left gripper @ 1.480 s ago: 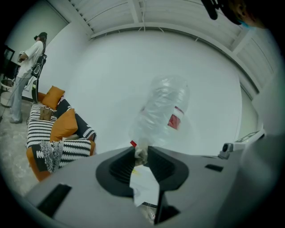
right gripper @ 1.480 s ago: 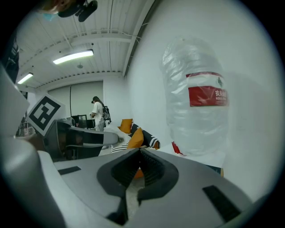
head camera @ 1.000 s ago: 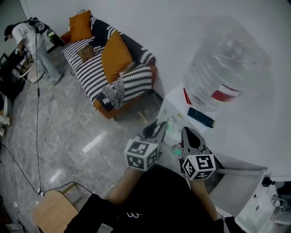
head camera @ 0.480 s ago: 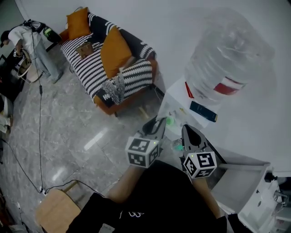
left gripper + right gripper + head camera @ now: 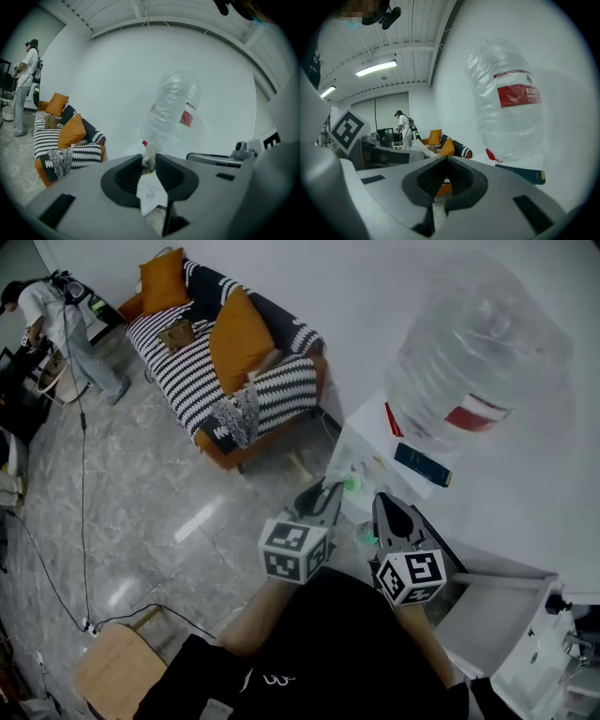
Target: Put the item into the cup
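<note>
Left claw [image 5: 323,495] is clamped on a small brownish item [image 5: 148,162] at its tips, in the air in front of the water bottle [image 5: 473,362] on the white dispenser [image 5: 370,442]. Right claw [image 5: 386,512] is closed, nothing in it, just beside the left. Dark box [image 5: 422,465] lies on the dispenser top by the bottle base. Striped sofa [image 5: 225,381] is beyond, on the floor.

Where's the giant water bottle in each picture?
Head view: water bottle at upper right.
Left gripper view: bottle near the centre.
Right gripper view: bottle at upper right.
Shared landmark: striped sofa, left of the bottle in every view.
</note>
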### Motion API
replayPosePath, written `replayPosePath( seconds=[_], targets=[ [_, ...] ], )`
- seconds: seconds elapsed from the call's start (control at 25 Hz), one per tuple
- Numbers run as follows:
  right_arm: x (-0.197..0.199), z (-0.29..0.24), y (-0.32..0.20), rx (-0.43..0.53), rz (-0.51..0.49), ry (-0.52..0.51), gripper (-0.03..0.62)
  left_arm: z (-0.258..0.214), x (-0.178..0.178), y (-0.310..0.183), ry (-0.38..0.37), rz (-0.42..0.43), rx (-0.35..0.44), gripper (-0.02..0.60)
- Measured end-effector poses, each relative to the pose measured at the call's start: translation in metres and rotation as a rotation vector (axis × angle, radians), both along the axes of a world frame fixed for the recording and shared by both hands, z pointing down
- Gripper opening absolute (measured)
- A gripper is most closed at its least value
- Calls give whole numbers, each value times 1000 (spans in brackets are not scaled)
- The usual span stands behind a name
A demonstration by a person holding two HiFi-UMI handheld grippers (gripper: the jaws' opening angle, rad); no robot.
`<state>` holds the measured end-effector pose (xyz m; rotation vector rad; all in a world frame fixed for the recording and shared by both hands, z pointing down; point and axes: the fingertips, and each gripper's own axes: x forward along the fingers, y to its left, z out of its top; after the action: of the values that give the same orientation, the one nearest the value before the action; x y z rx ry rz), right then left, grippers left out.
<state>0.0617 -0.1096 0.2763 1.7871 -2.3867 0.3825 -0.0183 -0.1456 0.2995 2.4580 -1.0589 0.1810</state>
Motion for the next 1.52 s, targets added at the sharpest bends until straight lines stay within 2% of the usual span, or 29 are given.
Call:
replayPosePath(
  seconds=[0.32, 0.72, 1.0, 1.24, 1.4, 1.52],
  targets=[
    [4, 19, 9, -62, 22, -11, 8, 20, 6, 14, -21, 37, -57, 95],
    [14, 55, 26, -189, 49, 16, 8, 77, 26, 47, -41, 102, -215, 94],
    [20, 89, 18, -241, 75, 21, 8, 111, 44, 46, -87, 191, -214, 95],
    [19, 130, 14, -312, 69, 6, 8, 156, 47, 49, -146, 254, -260, 95],
    [24, 159, 5, -325, 79, 10, 8, 189, 57, 39, -153, 269, -261, 95],
    [26, 189, 4, -338, 92, 10, 8, 220, 56, 34, -170, 263, -297, 95]
  ],
)
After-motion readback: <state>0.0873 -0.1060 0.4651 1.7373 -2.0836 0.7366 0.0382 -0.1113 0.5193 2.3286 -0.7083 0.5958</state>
